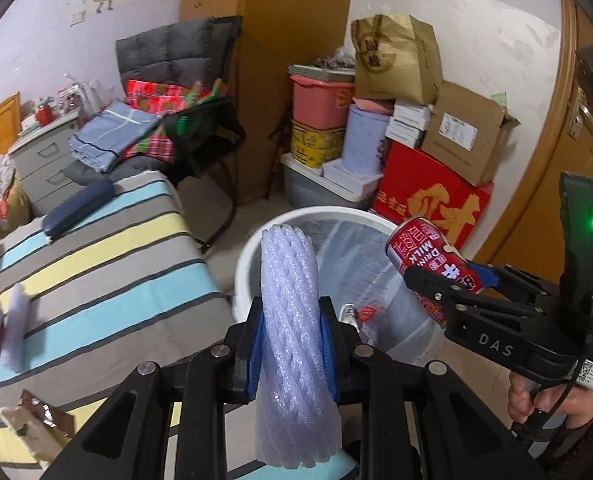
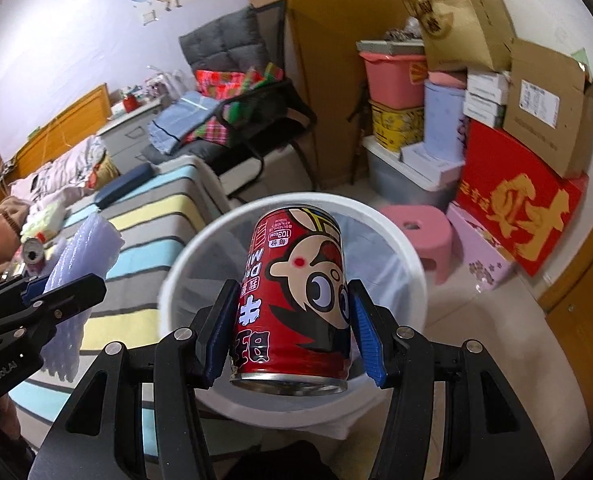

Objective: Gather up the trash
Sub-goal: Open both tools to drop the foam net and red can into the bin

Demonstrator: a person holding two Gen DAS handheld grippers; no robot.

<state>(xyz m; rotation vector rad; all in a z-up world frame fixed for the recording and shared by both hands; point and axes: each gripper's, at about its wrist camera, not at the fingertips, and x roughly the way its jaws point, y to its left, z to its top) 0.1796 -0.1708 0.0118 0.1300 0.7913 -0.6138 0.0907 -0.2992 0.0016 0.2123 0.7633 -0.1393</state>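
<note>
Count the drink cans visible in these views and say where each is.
2. A red cartoon-printed milk drink can is clamped in the right gripper above the white round trash bin. An opened can lies on the striped bed. Others may be hidden.

The bin (image 2: 376, 216) stands on the floor right of the bed (image 2: 152, 208), before stacked boxes (image 2: 520, 184).

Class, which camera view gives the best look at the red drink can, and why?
The right wrist view: the red can fills the centre, clamped in the right gripper over the white bin. The left wrist view shows it small, from the side, near the right edge.
</note>
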